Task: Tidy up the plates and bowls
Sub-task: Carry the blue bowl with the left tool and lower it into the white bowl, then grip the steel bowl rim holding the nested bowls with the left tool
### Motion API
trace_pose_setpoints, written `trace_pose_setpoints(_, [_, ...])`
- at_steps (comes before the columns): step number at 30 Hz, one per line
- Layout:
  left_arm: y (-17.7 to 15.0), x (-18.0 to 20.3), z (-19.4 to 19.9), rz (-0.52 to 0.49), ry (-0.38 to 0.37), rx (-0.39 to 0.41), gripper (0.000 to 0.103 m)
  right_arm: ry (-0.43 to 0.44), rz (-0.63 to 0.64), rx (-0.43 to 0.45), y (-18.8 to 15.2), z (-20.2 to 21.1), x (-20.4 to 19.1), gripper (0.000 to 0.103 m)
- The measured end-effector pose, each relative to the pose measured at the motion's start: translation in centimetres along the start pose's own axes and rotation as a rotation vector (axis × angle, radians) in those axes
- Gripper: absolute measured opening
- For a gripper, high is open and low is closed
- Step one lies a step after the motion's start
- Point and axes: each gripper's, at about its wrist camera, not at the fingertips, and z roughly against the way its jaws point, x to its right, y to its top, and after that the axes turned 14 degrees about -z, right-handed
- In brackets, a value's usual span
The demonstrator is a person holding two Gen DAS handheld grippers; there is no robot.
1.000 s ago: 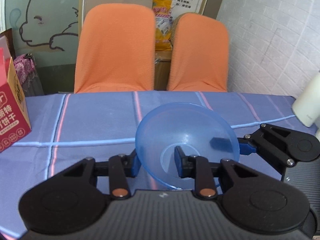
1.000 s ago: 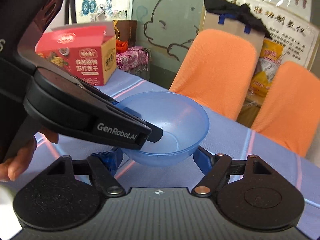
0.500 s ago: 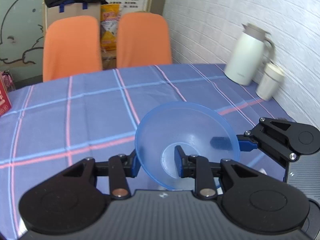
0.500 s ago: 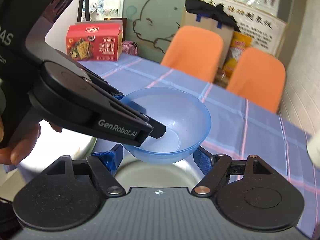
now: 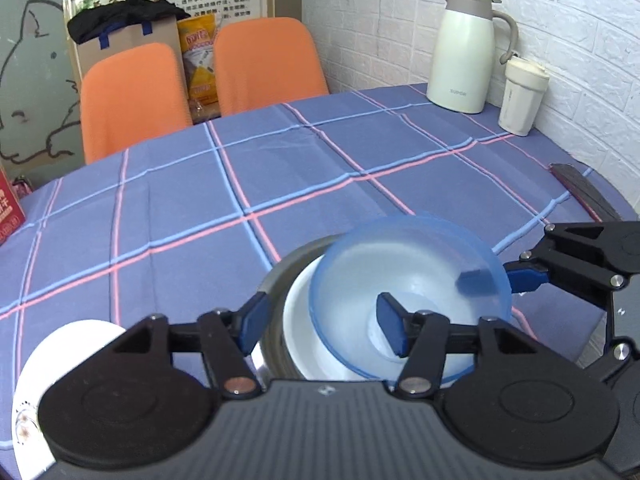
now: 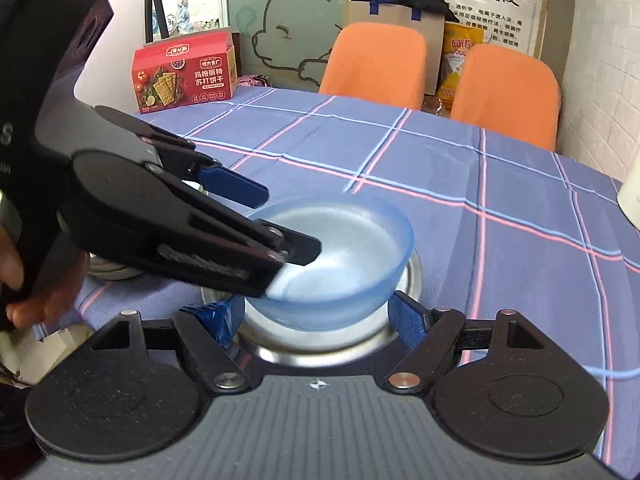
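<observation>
Blue bowl (image 5: 408, 280) now over metal dish (image 6: 408, 280).

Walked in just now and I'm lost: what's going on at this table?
A person with a tool in each hand is stacking dishes. The blue bowl is down over a white bowl nested in a metal bowl. The left hand-held gripper is open, one finger inside the blue bowl, the other outside, clear of its wall. The right hand-held gripper flanks the bowl's base; whether it squeezes is unclear. A white plate lies nearby.
</observation>
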Motion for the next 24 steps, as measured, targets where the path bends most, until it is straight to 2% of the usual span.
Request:
trace_pose_setpoints(1, [-0.1, -0.3, 0.2, 0.008, -0.024, -0.005, 0.065, -0.002, -0.001, -0.003, -0.1, 0.1, 0.1, 0.066])
trace_pose_setpoints(3, [-0.5, -0.7, 0.7, 0.018, -0.055, 0.005, 0.065, 0.004, -0.011, -0.018, -0.9, 0.6, 0.3, 0.066])
trace_pose_setpoints(7, [-1.1, -1.2, 1.6, 0.021, -0.06, 0.019, 0.067, 0.018, -0.052, -0.026, -1.8, 1.3, 0.7, 0.066])
trace_pose_setpoints(14, [-1.7, -2.3, 3.4, 0.1, -0.081, 0.073, 0.068, 0.02, -0.075, 0.039, -1.5, 2.5, 0.9, 0.066])
trace_pose_setpoints(18, [-2.2, -2.8, 4.0, 0.143, -0.063, 0.088, 0.069, 0.021, -0.111, 0.069, -1.1, 2.3, 1.0, 0.067])
trace_pose_setpoints(24, [-3.1, -4.3, 4.9, 0.271, -0.001, 0.125, 0.071, 0.04, -0.248, 0.121, -0.8, 1.6, 1.7, 0.067])
